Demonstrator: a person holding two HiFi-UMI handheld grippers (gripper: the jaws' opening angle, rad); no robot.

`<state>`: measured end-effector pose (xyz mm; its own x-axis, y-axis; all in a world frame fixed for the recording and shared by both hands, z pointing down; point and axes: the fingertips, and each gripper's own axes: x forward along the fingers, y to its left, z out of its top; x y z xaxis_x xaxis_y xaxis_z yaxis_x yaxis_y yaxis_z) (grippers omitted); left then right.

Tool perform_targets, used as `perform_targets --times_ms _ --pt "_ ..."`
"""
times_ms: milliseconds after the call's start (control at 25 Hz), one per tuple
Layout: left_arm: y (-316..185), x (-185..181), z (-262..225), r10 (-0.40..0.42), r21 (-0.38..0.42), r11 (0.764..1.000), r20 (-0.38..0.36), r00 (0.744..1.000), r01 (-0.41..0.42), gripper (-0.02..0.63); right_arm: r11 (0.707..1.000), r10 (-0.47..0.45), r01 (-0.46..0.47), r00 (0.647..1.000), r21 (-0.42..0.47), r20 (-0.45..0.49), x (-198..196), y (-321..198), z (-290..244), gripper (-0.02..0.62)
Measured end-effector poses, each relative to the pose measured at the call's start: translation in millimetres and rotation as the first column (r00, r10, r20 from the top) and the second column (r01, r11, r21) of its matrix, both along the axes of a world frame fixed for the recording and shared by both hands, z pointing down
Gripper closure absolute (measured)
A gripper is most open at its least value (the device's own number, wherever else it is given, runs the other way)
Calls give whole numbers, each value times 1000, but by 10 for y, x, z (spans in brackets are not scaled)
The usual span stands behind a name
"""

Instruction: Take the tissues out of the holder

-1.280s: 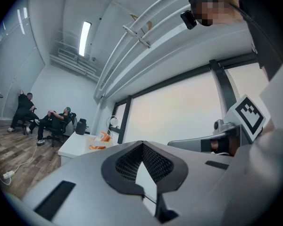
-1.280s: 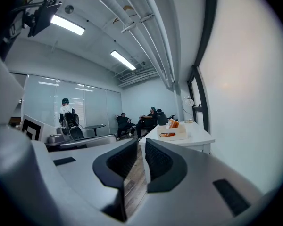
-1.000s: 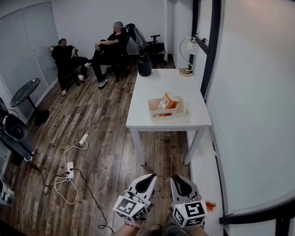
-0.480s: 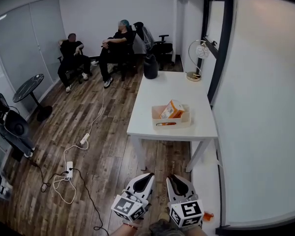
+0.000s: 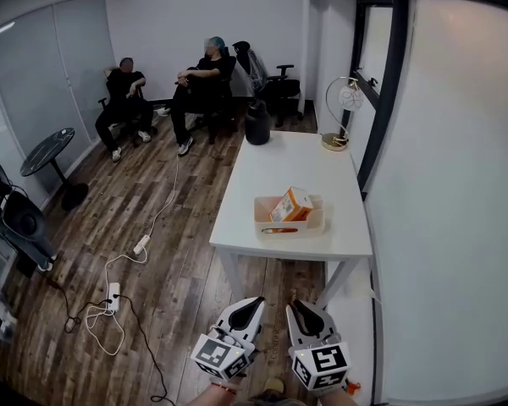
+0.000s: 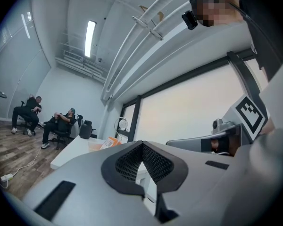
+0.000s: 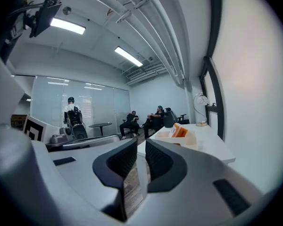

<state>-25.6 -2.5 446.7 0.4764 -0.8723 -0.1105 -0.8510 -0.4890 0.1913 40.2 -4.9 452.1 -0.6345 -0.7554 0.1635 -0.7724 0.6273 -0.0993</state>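
Observation:
An orange-and-white tissue pack (image 5: 289,204) stands tilted in a white holder (image 5: 309,224) near the front of the white table (image 5: 271,163). It also shows far off in the left gripper view as the tissue pack (image 6: 111,141), and in the right gripper view as the tissue pack (image 7: 180,131) in its holder (image 7: 173,138). Both grippers hang low over the wooden floor, well short of the table. My left gripper (image 5: 252,304) is shut and empty, its tips meeting (image 6: 142,145). My right gripper (image 5: 300,309) is shut with nothing between its pads (image 7: 141,145).
A black bag (image 5: 256,123) and a round-headed lamp (image 5: 345,100) stand at the table's far end. Two people (image 5: 199,74) sit on chairs at the back wall. A round side table (image 5: 46,152) stands left. Cables and power strips (image 5: 110,299) lie on the floor.
The view has drawn a little closer to the table and swung slightly. Both grippers stay shut at the bottom of the head view.

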Motion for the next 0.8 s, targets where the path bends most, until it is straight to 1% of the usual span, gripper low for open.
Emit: perform_targets --times_ms 160,560,680,800 --pt "-123 10 -25 -10 3 1000 7 1000 10 601 1000 -16 16 1000 7 0 -33 -105 -24 563" --pt "-307 -15 52 -27 -31 999 18 999 27 601 999 -46 46 999 -13 16 -124 -349 46 563" --pt "-449 -58 85 -35 -38 999 17 999 35 601 999 -46 46 999 -18 20 -146 -491 79 563" --pt "-659 -68 125 -25 -29 999 19 1000 26 601 999 -41 41 999 -19 19 -172 -675 94 563"
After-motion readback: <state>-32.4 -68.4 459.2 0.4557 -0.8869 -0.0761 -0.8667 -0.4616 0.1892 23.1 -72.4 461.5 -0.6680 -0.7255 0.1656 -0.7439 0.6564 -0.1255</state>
